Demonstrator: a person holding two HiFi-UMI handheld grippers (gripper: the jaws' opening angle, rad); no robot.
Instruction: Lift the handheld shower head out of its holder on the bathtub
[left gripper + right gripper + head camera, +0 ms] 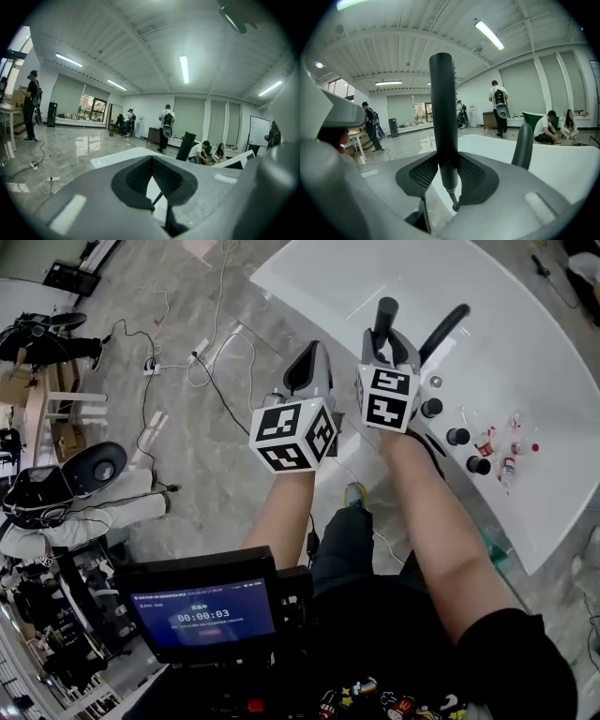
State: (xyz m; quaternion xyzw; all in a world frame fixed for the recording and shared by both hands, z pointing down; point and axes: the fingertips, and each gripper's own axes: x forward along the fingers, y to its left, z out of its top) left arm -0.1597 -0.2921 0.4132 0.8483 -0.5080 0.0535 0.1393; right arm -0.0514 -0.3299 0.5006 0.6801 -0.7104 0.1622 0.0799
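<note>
Over white bathtub (525, 352), right hand-held gripper (443, 176) clamps the shower head (442, 103).

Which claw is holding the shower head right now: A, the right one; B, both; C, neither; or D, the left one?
A: the right claw is clamped on the dark shower head, while the left claw holds nothing.

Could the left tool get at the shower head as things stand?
Probably yes. The left tool hangs close beside the right tool, which is clamped on the shower head, with nothing between them. Its jaws are shut, though, and would have to open first.
</note>
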